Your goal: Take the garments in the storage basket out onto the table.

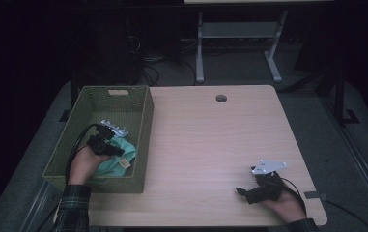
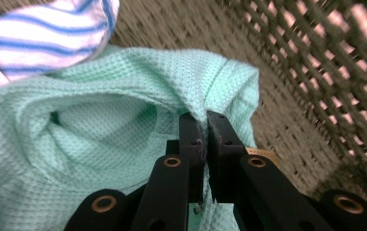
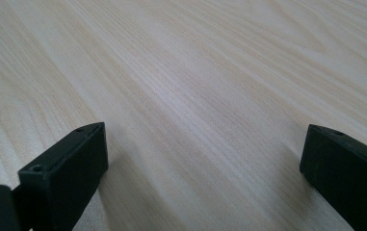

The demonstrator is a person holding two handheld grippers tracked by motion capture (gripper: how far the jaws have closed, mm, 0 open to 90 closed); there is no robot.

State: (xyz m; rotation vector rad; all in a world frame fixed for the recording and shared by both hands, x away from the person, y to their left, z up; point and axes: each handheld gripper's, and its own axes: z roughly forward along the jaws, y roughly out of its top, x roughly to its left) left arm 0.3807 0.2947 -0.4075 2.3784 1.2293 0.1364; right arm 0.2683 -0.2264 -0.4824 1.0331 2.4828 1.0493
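Woven green basket (image 1: 143, 125) sits at the left edge of the table (image 1: 210, 145), and that's where the action is. Left tongs (image 1: 105, 146) are down inside it, pressed together on a raised fold of the mint-green waffle cloth (image 2: 99, 120), with fabric caught right between the tips. A white cloth with blue stripes (image 2: 41, 33) lies just beside it, touching one edge. To do this pull well, I'd lift straight up and slow, so the pinch doesn't slide off that thin fold and the striped one doesn't get dragged along or snagged on the wicker wall. Over on the right, the right tongs (image 1: 263, 188) rest low over bare wood, spread wide with nothing in them, ready to catch a corner once the cloth clears the rim.
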